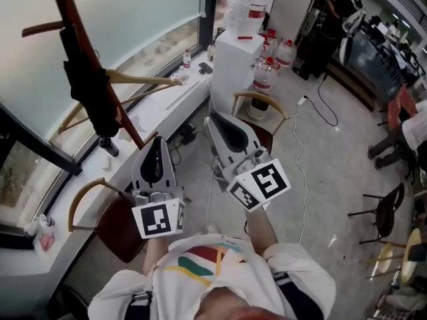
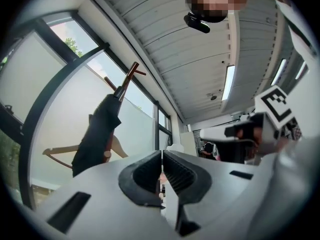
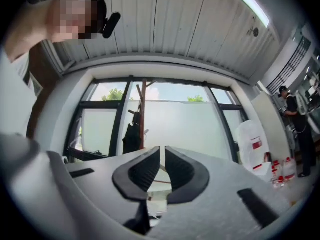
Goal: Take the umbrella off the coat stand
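Observation:
A folded black umbrella (image 1: 90,95) hangs from the reddish-brown coat stand (image 1: 73,19) by the window, at the upper left of the head view. Both grippers are raised in front of me, tilted upward and well short of it. My left gripper (image 1: 159,140) is shut with nothing between its jaws. In its own view the umbrella (image 2: 97,134) hangs on the stand (image 2: 127,79) to the left of the left gripper (image 2: 162,156). My right gripper (image 1: 212,117) is shut and empty too. Its view shows the umbrella (image 3: 132,136) small and far off, beside the pole (image 3: 143,114) above the right gripper (image 3: 162,154).
A white window ledge (image 1: 167,102) runs under the stand. One wooden chair (image 1: 100,202) stands below the left gripper, another (image 1: 260,105) beyond the right. A white cabinet (image 1: 237,52) and water bottles (image 1: 267,72) sit further back. A person (image 1: 333,19) stands at the far right.

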A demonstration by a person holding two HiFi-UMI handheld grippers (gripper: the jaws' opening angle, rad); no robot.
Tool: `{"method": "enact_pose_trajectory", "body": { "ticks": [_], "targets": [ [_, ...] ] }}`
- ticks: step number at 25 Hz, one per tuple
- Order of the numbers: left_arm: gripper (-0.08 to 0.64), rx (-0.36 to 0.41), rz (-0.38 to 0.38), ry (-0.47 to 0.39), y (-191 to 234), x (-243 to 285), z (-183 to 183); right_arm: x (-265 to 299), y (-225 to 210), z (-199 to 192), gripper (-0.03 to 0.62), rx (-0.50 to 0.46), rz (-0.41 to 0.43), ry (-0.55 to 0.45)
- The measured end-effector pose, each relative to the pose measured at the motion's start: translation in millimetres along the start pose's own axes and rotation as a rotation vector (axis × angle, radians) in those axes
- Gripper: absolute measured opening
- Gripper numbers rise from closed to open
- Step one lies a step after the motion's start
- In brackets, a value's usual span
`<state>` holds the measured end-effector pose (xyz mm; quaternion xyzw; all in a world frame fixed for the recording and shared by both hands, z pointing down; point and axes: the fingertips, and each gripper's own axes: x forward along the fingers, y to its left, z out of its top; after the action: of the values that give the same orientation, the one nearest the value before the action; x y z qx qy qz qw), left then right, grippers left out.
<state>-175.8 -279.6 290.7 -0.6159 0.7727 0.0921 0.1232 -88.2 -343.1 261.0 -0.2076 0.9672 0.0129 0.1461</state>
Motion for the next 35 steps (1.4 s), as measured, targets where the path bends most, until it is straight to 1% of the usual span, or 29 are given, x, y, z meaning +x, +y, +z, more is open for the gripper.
{"method": "enact_pose_trajectory", "body": {
  "ticks": [4,5,7,8,10,12,14,16,18,20,25,28,31,32,33,34,35],
  "targets": [
    [0.011,0.036,0.096,0.008,31.3,-16.0,4.0,50.7,23.6,42.9,0.002,0.093,0.148,-0.100],
    [0.011,0.044,0.124,0.013,39.3,-21.3,4.7,62.8,31.2,51.9,0.014,0.118,0.185,-0.117],
    [0.011,0.059,0.182,0.024,55.1,-33.3,5.8,86.6,50.7,62.9,0.094,0.153,0.263,-0.126],
    [0.011,0.066,0.207,0.027,62.3,-39.1,6.4,97.6,60.8,64.7,0.116,0.161,0.291,-0.120],
    [0.011,0.078,0.244,0.031,75.1,-50.0,8.0,117.4,79.7,62.5,0.161,0.169,0.316,-0.099],
    [0.011,0.088,0.280,0.030,87.2,-62.1,10.7,136.0,100.2,52.3,0.191,0.193,0.336,-0.068],
    [0.011,0.097,0.316,0.030,98.4,-74.3,13.8,155.3,121.7,34.9,0.241,0.228,0.370,-0.017],
    [0.011,0.101,0.347,0.030,108.5,-84.3,16.1,174.7,138.5,13.4,0.278,0.245,0.391,0.052],
    [0.011,0.100,0.374,0.032,117.9,-94.2,17.2,191.4,148.5,-8.2,0.307,0.229,0.377,0.118],
    [0.011,0.099,0.396,0.034,125.6,-104.0,17.8,203.2,154.0,-26.0,0.322,0.194,0.343,0.169],
    [0.011,0.089,0.434,0.036,140.1,-121.5,17.6,219.6,162.6,-62.5,0.327,0.118,0.283,0.265],
    [0.011,0.077,0.452,0.039,147.7,-129.8,16.0,225.7,166.2,-79.4,0.327,0.088,0.261,0.302],
    [0.011,0.068,0.464,0.042,153.2,-135.9,14.3,228.2,166.4,-88.4,0.327,0.076,0.238,0.321],
    [0.011,0.067,0.467,0.044,154.5,-137.2,13.9,228.7,165.1,-89.1,0.322,0.075,0.228,0.320],
    [0.011,0.067,0.470,0.045,155.5,-138.0,13.7,229.3,163.6,-89.2,0.295,0.076,0.221,0.317],
    [0.011,0.067,0.472,0.046,156.3,-138.6,13.6,230.0,162.3,-89.0,0.282,0.079,0.217,0.315],
    [0.011,0.067,0.474,0.047,157.1,-139.1,13.6,230.7,161.4,-88.8,0.279,0.081,0.216,0.313]
  ]
}}
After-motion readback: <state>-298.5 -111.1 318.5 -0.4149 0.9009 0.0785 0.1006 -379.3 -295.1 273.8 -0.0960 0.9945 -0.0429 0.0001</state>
